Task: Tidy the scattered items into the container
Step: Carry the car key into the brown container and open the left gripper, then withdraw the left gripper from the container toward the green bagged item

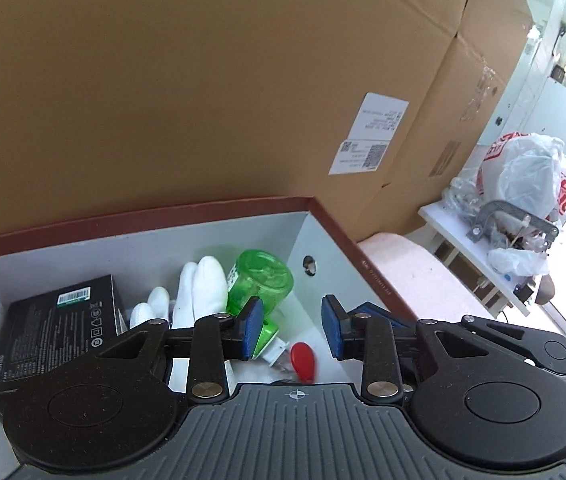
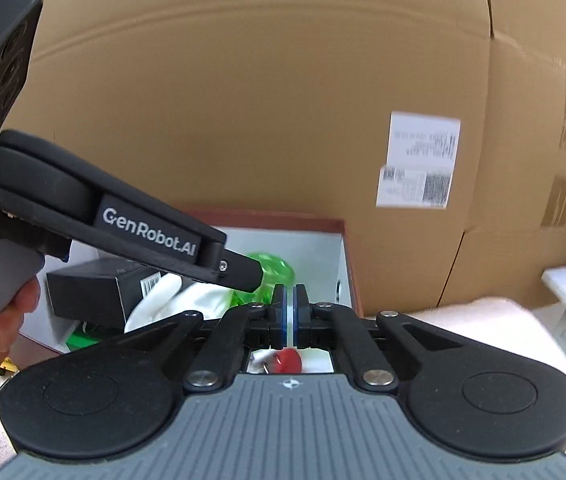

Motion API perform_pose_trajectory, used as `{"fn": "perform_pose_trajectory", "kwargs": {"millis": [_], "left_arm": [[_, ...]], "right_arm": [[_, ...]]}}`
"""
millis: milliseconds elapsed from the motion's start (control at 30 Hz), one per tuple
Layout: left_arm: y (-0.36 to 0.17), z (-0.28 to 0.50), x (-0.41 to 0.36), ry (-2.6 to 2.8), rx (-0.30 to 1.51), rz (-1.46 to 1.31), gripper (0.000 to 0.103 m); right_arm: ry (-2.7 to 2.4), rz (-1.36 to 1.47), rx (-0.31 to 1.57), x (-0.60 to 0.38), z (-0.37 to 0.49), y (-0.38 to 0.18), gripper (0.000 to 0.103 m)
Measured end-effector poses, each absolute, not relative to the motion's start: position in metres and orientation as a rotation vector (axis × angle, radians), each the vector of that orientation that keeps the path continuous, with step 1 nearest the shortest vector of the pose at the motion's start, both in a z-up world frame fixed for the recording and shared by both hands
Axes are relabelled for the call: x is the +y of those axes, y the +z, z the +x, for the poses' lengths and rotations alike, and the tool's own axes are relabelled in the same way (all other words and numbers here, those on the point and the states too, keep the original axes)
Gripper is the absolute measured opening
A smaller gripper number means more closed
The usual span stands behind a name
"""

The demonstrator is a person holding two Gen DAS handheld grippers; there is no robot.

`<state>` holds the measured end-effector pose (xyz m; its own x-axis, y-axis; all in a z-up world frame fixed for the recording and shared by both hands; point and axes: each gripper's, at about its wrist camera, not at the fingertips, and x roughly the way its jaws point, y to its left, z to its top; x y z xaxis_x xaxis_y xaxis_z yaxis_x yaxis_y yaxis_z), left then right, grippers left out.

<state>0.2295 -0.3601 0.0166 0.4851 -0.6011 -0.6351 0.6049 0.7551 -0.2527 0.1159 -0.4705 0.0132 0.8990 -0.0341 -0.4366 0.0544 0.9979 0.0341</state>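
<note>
A red-rimmed box (image 1: 143, 216) with a white inside holds a black carton (image 1: 59, 332), white gloves (image 1: 199, 288), a green plastic bottle (image 1: 261, 280) and a red key tag (image 1: 303, 360). My left gripper (image 1: 293, 328) is open and empty, low over the box above the red tag. In the right wrist view the same box (image 2: 339, 256) lies ahead with the carton (image 2: 95, 292), gloves (image 2: 163, 300), bottle (image 2: 275, 268) and red tag (image 2: 289, 360). My right gripper (image 2: 291, 312) is shut with nothing between its pads, over the box. The left gripper's body (image 2: 143, 236) crosses that view.
Large cardboard boxes (image 1: 243, 80) stand right behind the red-rimmed box. A pale pink cushioned surface (image 1: 415, 272) lies to the right. A white table (image 1: 479, 256) with plastic bags (image 1: 523, 172) stands further right by a window.
</note>
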Motion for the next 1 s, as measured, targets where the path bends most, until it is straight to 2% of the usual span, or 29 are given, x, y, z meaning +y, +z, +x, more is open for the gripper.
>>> {"fn": "perform_pose_trajectory", "kwargs": {"millis": [100,133,167,233,267,367,533,1000], "left_arm": [[0.014,0.229,-0.357,-0.708,0.747,-0.004,0.087],[0.014,0.229,-0.356,-0.701,0.736,-0.008,0.089],[0.015,0.228,-0.354,-0.701,0.731,-0.01,0.091],[0.016,0.227,-0.351,-0.705,0.727,-0.016,0.096],[0.017,0.227,-0.349,-0.701,0.723,-0.017,0.101],[0.02,0.221,-0.344,-0.675,0.699,-0.012,0.103],[0.022,0.21,-0.339,-0.662,0.674,0.028,0.103],[0.026,0.185,-0.318,-0.67,0.684,0.007,0.103]], "right_arm": [[-0.042,0.046,0.457,-0.472,0.116,0.008,0.006],[-0.04,0.049,0.453,-0.472,0.115,0.007,0.02],[-0.045,0.057,0.446,-0.473,0.114,0.007,0.047],[-0.046,0.059,0.407,-0.472,0.109,0.007,0.067],[-0.039,0.059,0.4,-0.471,0.108,0.008,0.073],[-0.026,0.048,0.382,-0.466,0.103,0.01,0.085],[-0.023,0.045,0.355,-0.461,0.096,0.013,0.1],[0.002,0.066,0.344,-0.448,0.078,0.031,0.102]]}}
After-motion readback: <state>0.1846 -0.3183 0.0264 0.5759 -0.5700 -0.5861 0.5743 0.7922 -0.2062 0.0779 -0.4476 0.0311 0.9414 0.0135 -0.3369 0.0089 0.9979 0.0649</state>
